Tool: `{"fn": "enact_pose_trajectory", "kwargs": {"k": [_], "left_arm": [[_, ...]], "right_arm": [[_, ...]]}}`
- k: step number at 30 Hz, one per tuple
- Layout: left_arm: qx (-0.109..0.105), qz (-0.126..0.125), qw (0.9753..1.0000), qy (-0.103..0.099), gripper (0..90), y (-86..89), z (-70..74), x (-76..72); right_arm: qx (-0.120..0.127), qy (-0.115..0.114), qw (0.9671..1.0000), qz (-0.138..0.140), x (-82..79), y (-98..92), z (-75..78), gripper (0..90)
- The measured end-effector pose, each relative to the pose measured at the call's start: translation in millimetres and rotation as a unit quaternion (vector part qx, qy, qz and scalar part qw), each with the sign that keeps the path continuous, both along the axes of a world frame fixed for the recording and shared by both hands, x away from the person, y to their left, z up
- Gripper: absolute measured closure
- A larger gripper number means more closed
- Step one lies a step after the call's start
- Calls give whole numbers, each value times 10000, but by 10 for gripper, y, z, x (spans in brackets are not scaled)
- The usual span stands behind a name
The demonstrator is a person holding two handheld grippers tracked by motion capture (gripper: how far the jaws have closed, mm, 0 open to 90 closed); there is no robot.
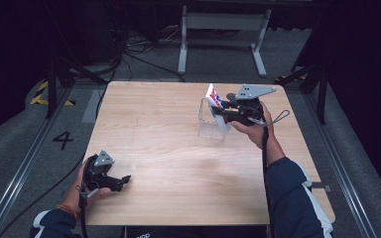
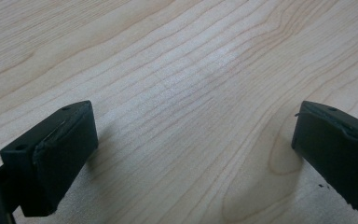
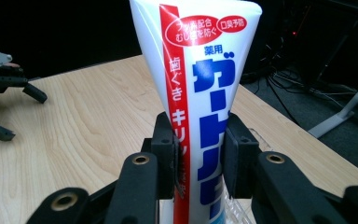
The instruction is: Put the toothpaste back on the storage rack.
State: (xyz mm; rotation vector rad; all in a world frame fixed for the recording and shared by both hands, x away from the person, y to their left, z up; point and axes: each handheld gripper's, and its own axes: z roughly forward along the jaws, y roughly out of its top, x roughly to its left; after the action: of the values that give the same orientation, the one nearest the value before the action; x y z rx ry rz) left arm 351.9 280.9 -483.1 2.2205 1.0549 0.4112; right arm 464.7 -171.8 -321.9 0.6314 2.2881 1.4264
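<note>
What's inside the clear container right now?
The lower end of the toothpaste tube stands in the clear container, gripped by the right gripper above the rim. The tube's bottom and the container floor are covered, so whether anything else lies there cannot be seen.

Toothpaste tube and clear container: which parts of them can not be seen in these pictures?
- Toothpaste tube, right gripper view: its lower end is cut off by the bottom edge and covered by the right gripper.
- Clear container, high view: too small to tell whether the tube touches its bottom.
- Tube print, high view: too small to read.
</note>
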Motion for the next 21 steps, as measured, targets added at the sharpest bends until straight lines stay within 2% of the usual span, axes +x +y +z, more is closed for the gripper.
{"fn": "enact_pose_trajectory", "kwargs": {"k": [13, 21], "left_arm": [[10, -13, 10000, 21, 5, 2, 4, 2], [0, -30, 10000, -12, 5, 3, 0, 7]], "right_arm": [[-21, -49, 9999, -164, 182, -2, 19, 704], [-91, 40, 9997, -244, 323, -10, -87, 705]]}}
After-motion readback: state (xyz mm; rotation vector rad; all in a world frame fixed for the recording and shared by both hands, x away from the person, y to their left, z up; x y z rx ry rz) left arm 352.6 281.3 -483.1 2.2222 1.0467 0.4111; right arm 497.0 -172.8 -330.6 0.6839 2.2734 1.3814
